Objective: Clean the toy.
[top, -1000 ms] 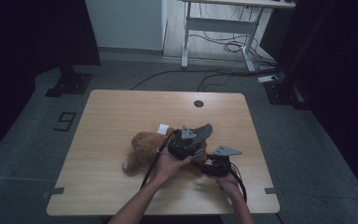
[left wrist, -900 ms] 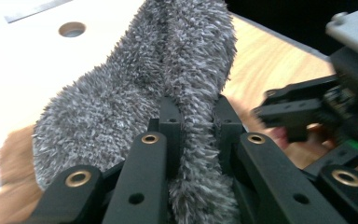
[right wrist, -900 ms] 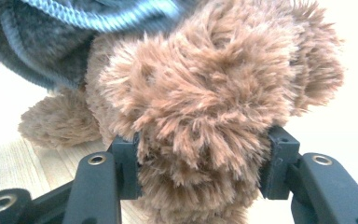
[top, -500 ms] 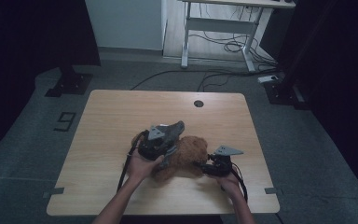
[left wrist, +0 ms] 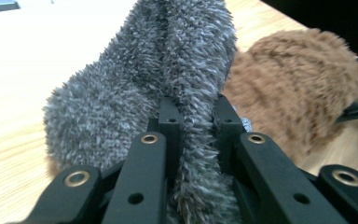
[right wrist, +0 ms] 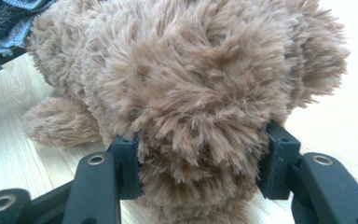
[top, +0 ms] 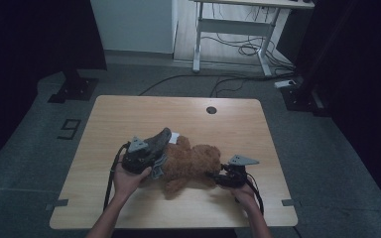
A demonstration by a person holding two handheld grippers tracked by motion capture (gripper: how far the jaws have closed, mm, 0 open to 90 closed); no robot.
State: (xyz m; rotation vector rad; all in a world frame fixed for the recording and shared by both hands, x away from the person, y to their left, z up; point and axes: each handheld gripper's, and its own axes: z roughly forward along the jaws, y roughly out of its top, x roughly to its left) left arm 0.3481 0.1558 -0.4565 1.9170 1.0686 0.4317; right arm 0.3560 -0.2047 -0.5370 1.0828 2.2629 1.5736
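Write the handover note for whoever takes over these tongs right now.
Left tongs: shut on the grey cloth, a fuzzy piece held at the bear's left end.
Right tongs: shut on the brown bear, at its right end.
Bear lies on the table, near the middle.
Done: both grips are on.
Left, probably: work the grey cloth onto or off the bear; which one is unclear.

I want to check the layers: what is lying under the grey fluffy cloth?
Under the grey fluffy cloth, clamped by the left gripper, lies the brown plush teddy bear; the cloth covers one end, so that part is hidden.
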